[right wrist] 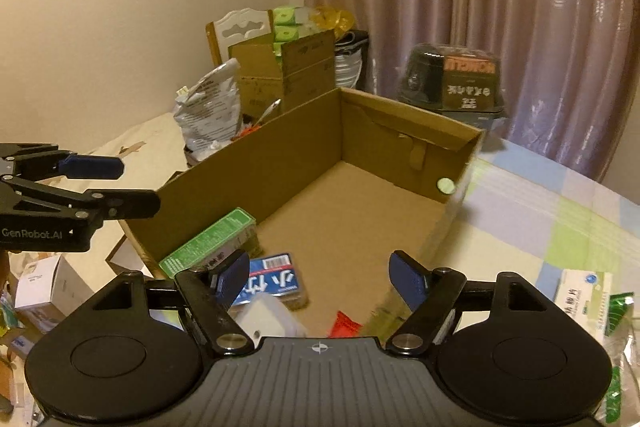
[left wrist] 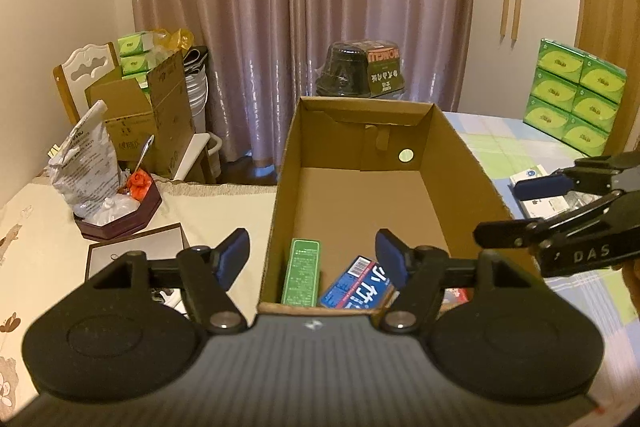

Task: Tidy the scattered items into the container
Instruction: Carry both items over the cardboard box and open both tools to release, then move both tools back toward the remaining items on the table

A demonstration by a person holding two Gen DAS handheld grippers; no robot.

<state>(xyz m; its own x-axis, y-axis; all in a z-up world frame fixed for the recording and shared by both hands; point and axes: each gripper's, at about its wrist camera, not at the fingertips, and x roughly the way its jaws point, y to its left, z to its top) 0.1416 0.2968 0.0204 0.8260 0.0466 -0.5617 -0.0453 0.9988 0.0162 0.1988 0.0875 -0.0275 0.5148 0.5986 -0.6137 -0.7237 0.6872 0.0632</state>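
Just right of the cardboard box [right wrist: 280, 163], outside its wall: white medicine carton [right wrist: 586, 293], light, stiff, crushable, best pinched across flat faces; both the left gripper [left wrist: 316, 257] and right gripper [right wrist: 320, 277] parted, empty.

Far half of cardboard box [left wrist: 452, 179] floor lies bare.

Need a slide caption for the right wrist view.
Right gripper open over the cardboard box, which holds a green carton and a blue packet.
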